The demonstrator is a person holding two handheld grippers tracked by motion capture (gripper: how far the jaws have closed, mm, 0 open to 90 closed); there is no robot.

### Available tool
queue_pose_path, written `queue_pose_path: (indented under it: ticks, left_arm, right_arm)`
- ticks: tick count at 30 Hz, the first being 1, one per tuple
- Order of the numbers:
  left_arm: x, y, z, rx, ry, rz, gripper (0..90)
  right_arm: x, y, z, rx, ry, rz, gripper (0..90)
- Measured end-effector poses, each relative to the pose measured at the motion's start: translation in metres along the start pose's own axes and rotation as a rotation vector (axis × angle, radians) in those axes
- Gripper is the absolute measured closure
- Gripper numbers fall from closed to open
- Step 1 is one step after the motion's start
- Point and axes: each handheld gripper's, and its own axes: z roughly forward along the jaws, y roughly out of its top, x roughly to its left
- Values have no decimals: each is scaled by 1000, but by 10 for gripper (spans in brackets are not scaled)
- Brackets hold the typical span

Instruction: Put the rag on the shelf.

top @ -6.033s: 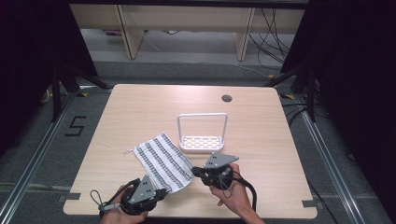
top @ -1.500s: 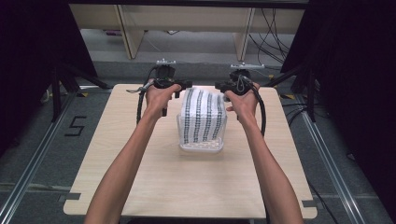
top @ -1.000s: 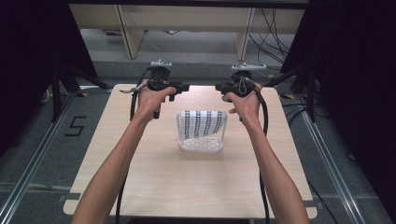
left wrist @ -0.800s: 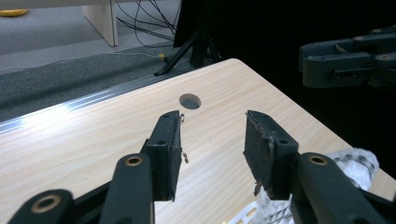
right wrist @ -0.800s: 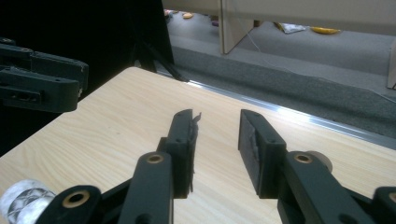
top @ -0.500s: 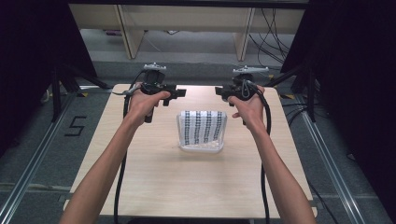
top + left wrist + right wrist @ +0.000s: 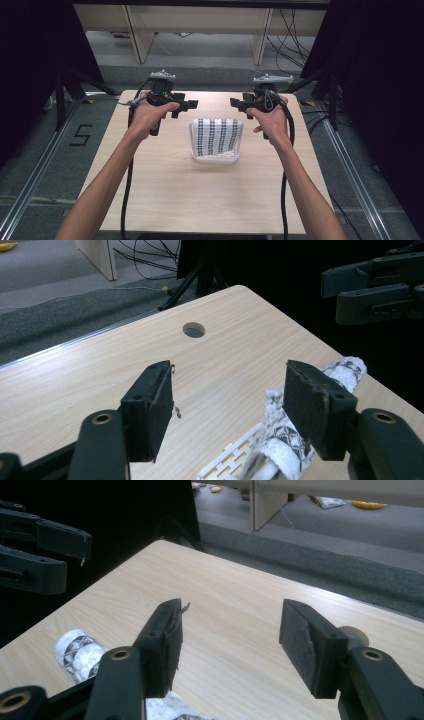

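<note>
A black-and-white patterned cloth (image 7: 216, 135) lies bunched in a white slotted basket (image 7: 215, 159) at the middle of the wooden table (image 7: 200, 200). My left gripper (image 7: 187, 106) hovers just left of the basket's far side. My right gripper (image 7: 236, 105) hovers just right of it, and the two point at each other. Both sets of jaws have just been opening and stand open with nothing between them. In the left gripper view, my left gripper (image 7: 227, 410) sits over the cloth (image 7: 345, 371) and basket rim (image 7: 235, 462). The right gripper view has my right gripper (image 7: 230, 640) beside the cloth (image 7: 80, 652).
A round cable hole (image 7: 194, 330) sits near the table's far edge. Beyond the table are grey floor, wooden furniture legs (image 7: 135, 35) and loose cables (image 7: 295, 30). Dark curtains stand on both sides. The front half of the table is bare wood.
The cloth, held up over the basket by both grippers, has dropped into it. Both grippers have let go, their jaws have spread, and the left one has drawn away to the left.
</note>
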Motion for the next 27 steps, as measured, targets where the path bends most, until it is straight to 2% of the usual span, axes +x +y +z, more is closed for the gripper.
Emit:
queue_pose_path:
  ticks: [2,3,6,8,10,12,14,19,20,23,27]
  left_arm:
    - [0,-1,-1,2,-1,1,349]
    - [0,-2,-2,5,-6,4,345]
    - [-2,-5,-5,10,-3,13,336]
    - [-3,-7,-6,6,-10,10,334]
    - [-4,-9,-8,6,-13,16,331]
    - [-5,-10,-10,6,-15,21,328]
    - [-7,-12,-12,6,-24,29,323]
    - [-10,-14,-15,5,-22,37,316]
    - [-10,-15,-15,3,-22,37,307]
    - [-11,-17,-17,3,-19,37,294]
    - [-12,-20,-20,-2,-12,42,278]
  right_arm:
    - [2,0,-1,7,-4,12,431]
    - [0,-1,-2,3,3,-14,427]
    - [2,-2,-4,4,7,-5,420]
    - [1,-2,-5,3,6,-20,415]
    - [4,-3,-7,2,9,3,408]
    - [2,-3,-8,-3,14,-20,406]
    - [2,-4,-10,-1,13,-10,405]
    - [2,-5,-12,-2,5,-26,400]
    - [4,-5,-13,-3,14,-9,395]
    - [4,-5,-14,-7,10,-27,382]
    - [7,-7,-18,-5,19,-17,360]
